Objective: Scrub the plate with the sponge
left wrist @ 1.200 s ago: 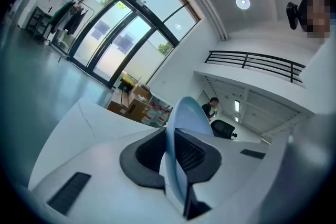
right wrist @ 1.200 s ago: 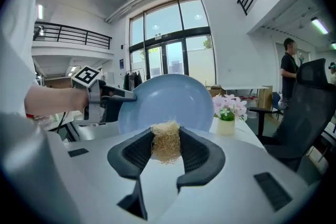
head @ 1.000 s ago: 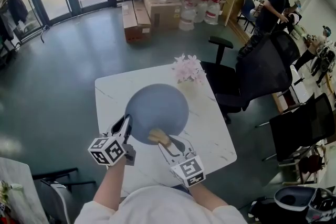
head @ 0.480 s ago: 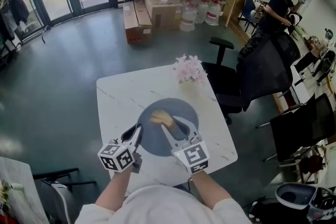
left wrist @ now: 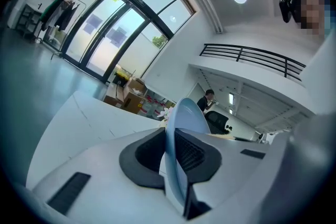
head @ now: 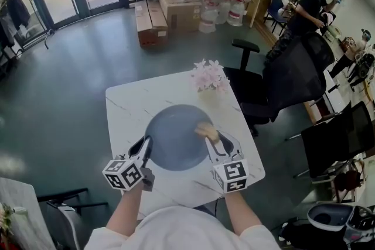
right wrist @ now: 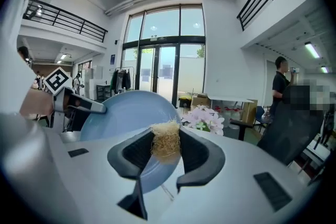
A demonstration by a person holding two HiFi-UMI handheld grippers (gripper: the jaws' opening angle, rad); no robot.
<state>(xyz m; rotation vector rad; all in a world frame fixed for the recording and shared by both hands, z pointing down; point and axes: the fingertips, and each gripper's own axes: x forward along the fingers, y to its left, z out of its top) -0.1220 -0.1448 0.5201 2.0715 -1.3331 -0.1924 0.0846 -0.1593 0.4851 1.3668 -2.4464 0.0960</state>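
Left gripper (left wrist: 175, 150): jaws nearly closed, clamped on the rim of the blue plate (head: 174, 139), which runs edge-on between the pads and extends forward of the fingertips. Right gripper (right wrist: 166, 150): jaws closed on a straw-coloured fibrous sponge (right wrist: 165, 143), pinched between both pads (a tuft protrudes above them). The sponge meets the plate's right side, just ahead of the right fingertips. White table (head: 126, 107) lies beneath both grippers. Pink flowers (head: 210, 75) stand beyond the plate, well past the fingertips.
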